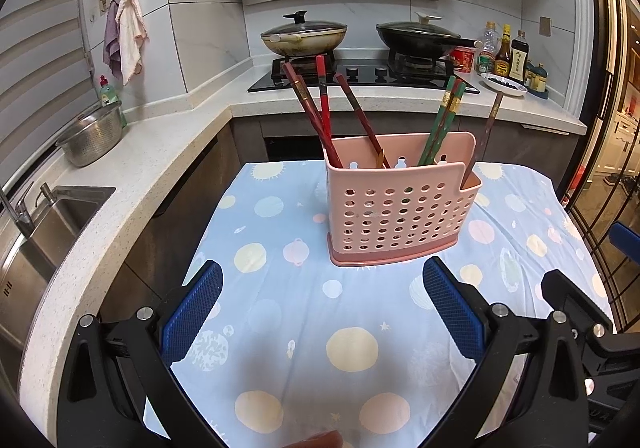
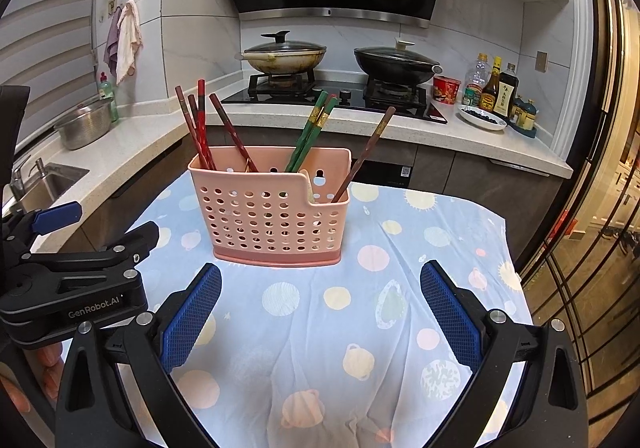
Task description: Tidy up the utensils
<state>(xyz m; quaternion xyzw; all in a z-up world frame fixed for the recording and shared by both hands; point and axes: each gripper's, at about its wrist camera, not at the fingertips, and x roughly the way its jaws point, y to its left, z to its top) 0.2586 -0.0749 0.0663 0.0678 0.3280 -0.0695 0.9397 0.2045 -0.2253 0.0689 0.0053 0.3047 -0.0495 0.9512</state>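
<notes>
A pink perforated utensil holder [image 1: 394,213] [image 2: 276,213] stands on a small table with a blue planet-print cloth [image 1: 304,328] [image 2: 320,328]. Red chopsticks [image 1: 320,103] [image 2: 198,123] lean in its left section, green chopsticks [image 1: 444,119] [image 2: 312,133] in the middle, and one brown chopstick [image 1: 490,127] [image 2: 366,151] in the low right section. My left gripper [image 1: 322,284] hangs open just in front of the holder, nothing between its blue pads. My right gripper [image 2: 320,286] is open too, equally close and holding nothing. The left gripper's black body [image 2: 76,280] shows at the left of the right wrist view.
An L-shaped counter wraps behind the table, with a sink [image 1: 52,224], a steel colander [image 1: 92,133] [image 2: 84,123], a stove with two lidded woks [image 1: 304,35] [image 2: 396,61], sauce bottles [image 2: 494,87] and a small dish [image 2: 482,117]. A glass door [image 2: 592,248] stands on the right.
</notes>
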